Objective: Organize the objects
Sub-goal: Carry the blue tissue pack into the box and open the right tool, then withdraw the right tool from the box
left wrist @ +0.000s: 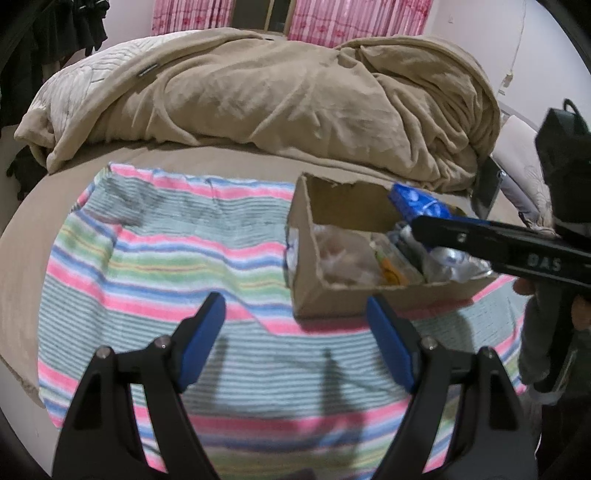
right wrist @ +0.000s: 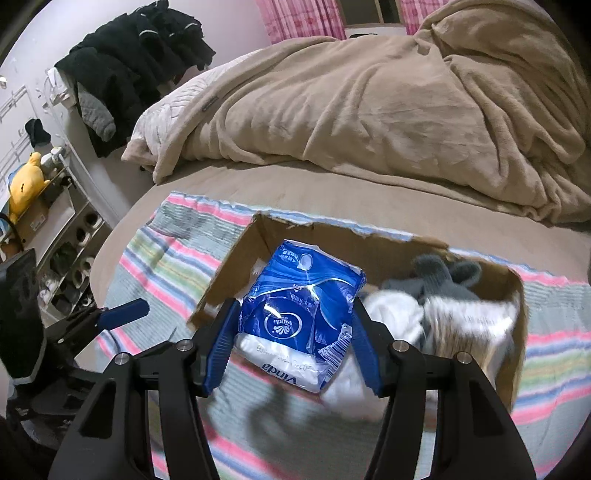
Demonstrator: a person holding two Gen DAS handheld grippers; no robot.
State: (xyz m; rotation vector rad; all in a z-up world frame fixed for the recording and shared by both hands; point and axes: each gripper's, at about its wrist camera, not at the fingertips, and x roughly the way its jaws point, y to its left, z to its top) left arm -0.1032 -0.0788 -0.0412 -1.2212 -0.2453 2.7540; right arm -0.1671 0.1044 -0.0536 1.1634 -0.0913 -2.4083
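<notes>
On the far left of the right wrist view, a shelf point(right wrist: 55, 236) stands by the wall with a yellow plush toy point(right wrist: 24, 184) on it, and black clothes point(right wrist: 136, 62) hang above. The bed point(right wrist: 258, 184) carries a crumpled beige blanket point(left wrist: 280, 96) at the far side and a striped towel point(left wrist: 166, 258) spread on the near side. The left hand-held gripper point(left wrist: 295, 325) hovers over the towel with its blue pads apart and nothing between them. To the right of it, a torn cardboard box point(left wrist: 317, 295) sits on the towel, filled with plastic wrappers, white cloth and a grey glove point(right wrist: 439, 277). The right hand-held gripper point(right wrist: 293, 332) is clamped on a blue Vinda tissue pack point(right wrist: 295, 306), held above the near left part of the box, both pads pressing on its sides. Pink curtains point(left wrist: 332, 22) hang behind the bed.
</notes>
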